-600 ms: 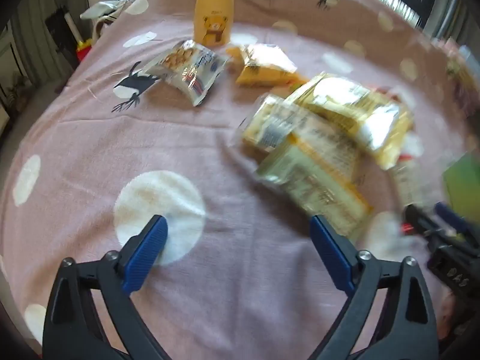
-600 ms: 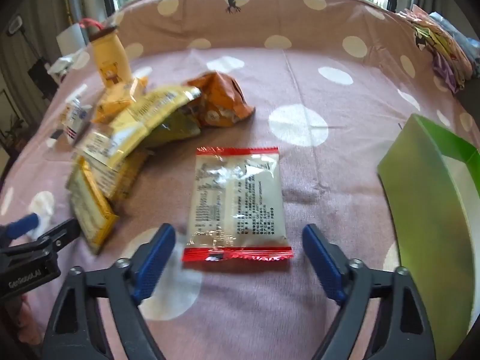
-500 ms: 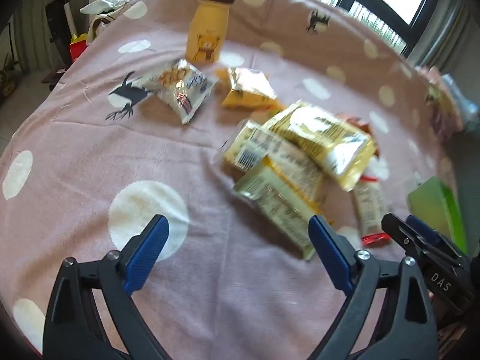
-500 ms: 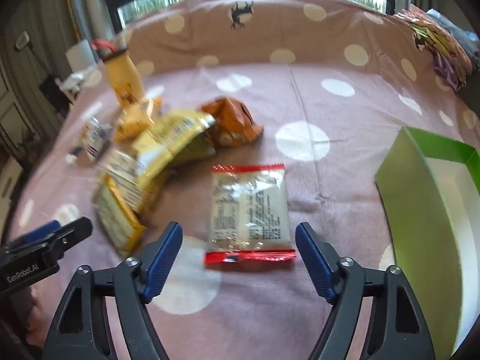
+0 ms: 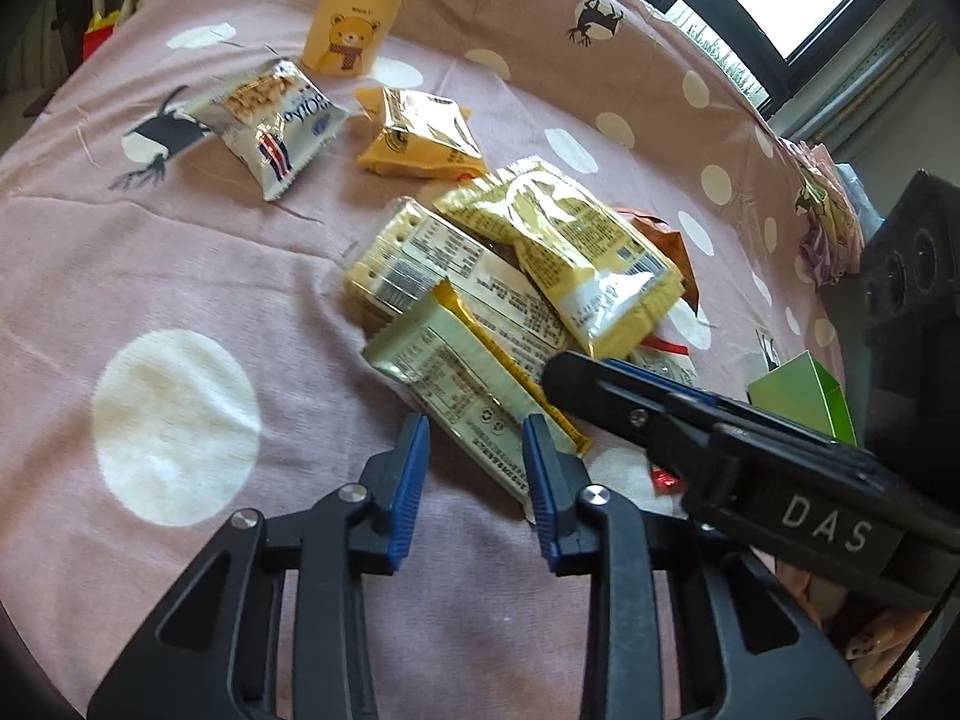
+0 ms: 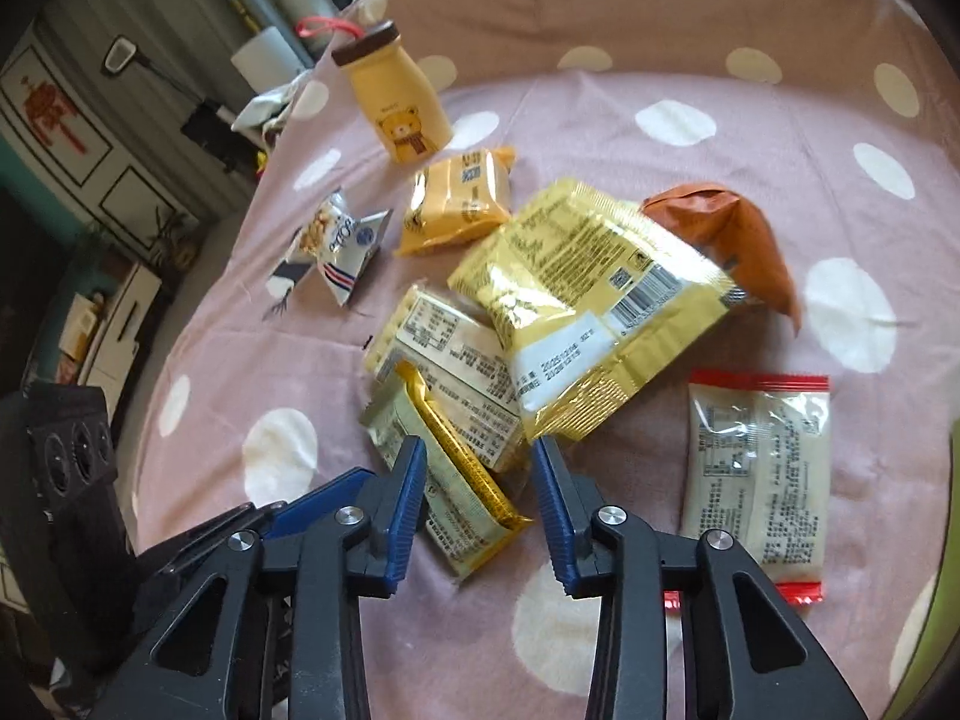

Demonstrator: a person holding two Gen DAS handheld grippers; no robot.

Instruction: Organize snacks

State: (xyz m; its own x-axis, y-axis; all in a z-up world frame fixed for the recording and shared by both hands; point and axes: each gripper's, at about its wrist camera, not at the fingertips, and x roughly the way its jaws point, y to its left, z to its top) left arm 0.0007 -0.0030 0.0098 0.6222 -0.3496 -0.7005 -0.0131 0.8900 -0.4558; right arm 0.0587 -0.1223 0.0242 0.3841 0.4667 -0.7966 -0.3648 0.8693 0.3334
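On the polka-dot pink cloth [image 5: 180, 276], both grippers' jaws have just narrowed: left gripper [image 5: 474, 468] and right gripper [image 6: 480, 498] straddle, ungripped, the pale-green wafer packet [image 5: 456, 384] at frame centre, pickup apparently imminent.

The left gripper [image 5: 474, 468] points down at a slant. Its two blue fingers [image 5: 410, 480] sit close together with a small gap between them, and nothing is pinched in that gap. The right gripper [image 6: 478, 495] points down too, a bit more steeply. Its blue fingers [image 6: 408, 504] also stand near each other with a gap, and they squeeze nothing. The two grippers are side by side and very near each other, so each one shows up in the other's camera
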